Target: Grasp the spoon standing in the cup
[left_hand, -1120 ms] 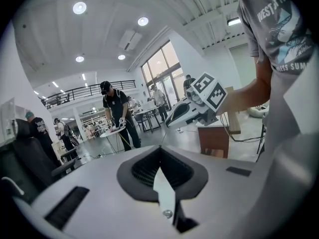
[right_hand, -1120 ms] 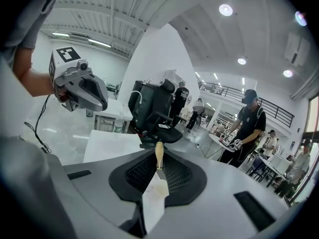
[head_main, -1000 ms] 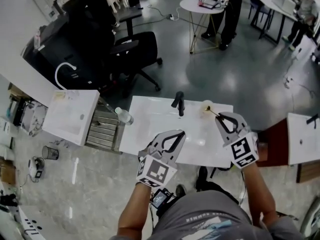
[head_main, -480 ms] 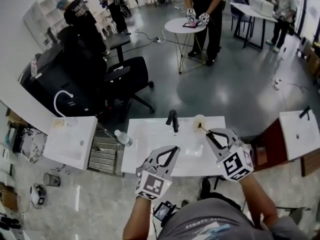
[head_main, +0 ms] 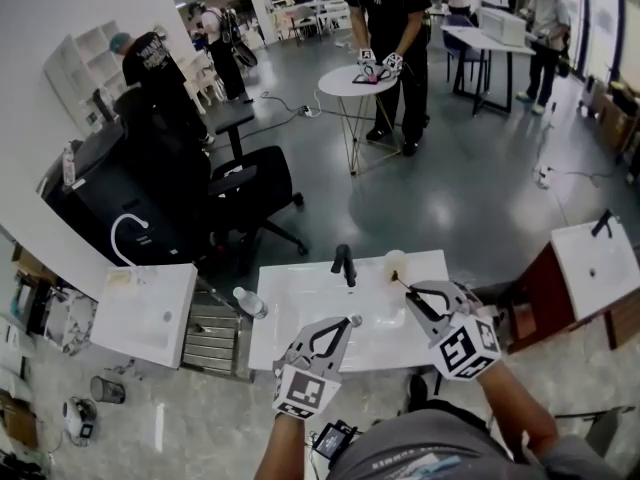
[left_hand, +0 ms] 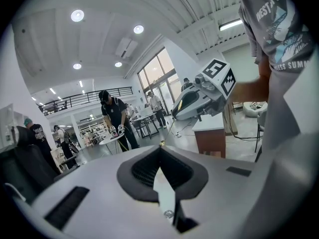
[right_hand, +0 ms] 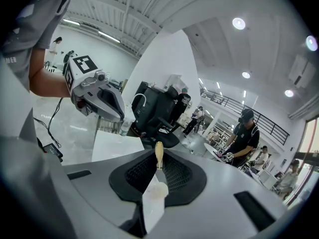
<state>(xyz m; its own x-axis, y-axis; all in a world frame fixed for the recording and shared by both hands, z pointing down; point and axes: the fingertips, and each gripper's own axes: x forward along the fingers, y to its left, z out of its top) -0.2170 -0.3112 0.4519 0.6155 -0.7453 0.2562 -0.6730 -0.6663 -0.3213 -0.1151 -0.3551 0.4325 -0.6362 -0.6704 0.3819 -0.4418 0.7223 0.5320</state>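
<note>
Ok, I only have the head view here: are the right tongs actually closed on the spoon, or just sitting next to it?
Observer: Closed on it. In the right gripper view the right tongs pinch the spoon between them, with one end poking out past the tips.
Operator: And the left tongs, anything caught in them?
Observer: No. The left gripper view shows the left tongs shut, tips together, with nothing between them.
</note>
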